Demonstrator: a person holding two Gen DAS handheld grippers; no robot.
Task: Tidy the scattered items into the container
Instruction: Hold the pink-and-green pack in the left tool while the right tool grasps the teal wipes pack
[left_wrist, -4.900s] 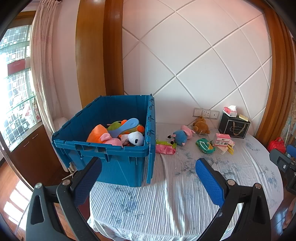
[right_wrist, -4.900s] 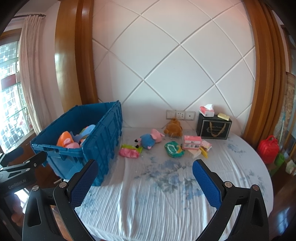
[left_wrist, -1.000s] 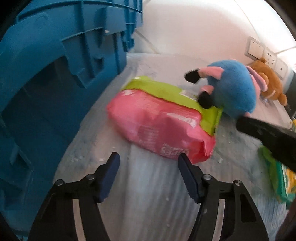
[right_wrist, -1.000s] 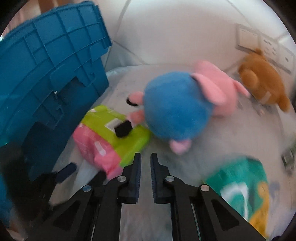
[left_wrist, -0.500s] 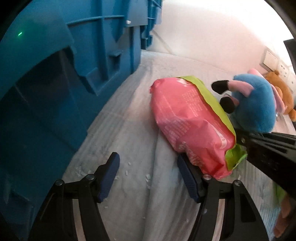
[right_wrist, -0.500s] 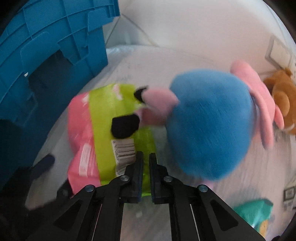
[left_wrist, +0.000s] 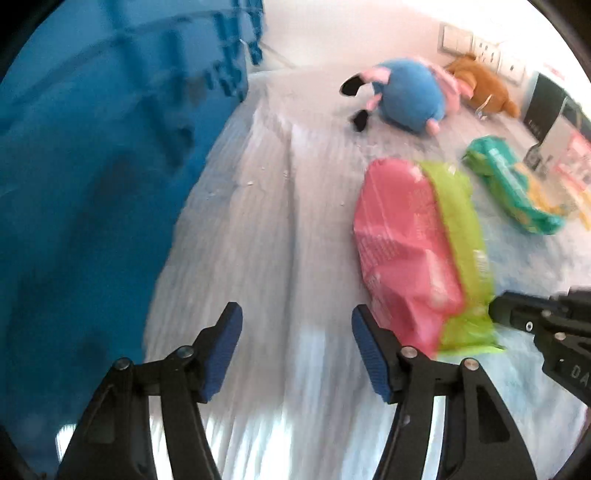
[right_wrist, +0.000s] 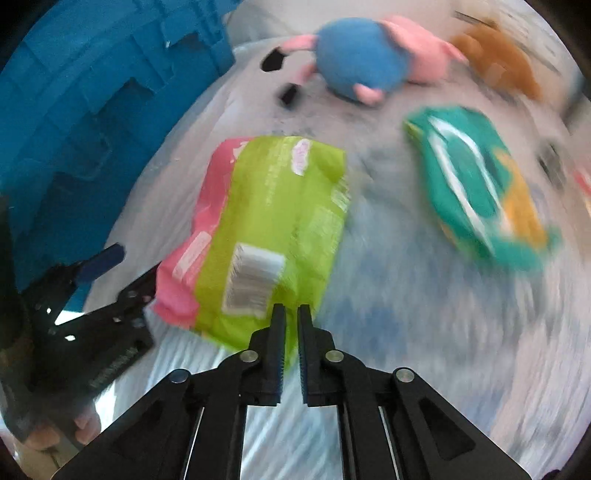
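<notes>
A pink and green packet lies on the white bedspread; it also shows in the right wrist view. My right gripper is shut on the packet's near green edge. My left gripper is open and empty, just left of the packet, its right finger close to the pink side. The blue crate stands to the left, and shows in the right wrist view. The right gripper shows in the left wrist view at the packet's corner.
A blue and pink plush and a brown plush lie further back. A teal and yellow packet lies right of the pink one. Boxes and wall sockets are at the far right.
The right gripper has pulled the pink and green packet back, away from the blue plush and the crate. The left gripper has drawn back with it and stays open.
</notes>
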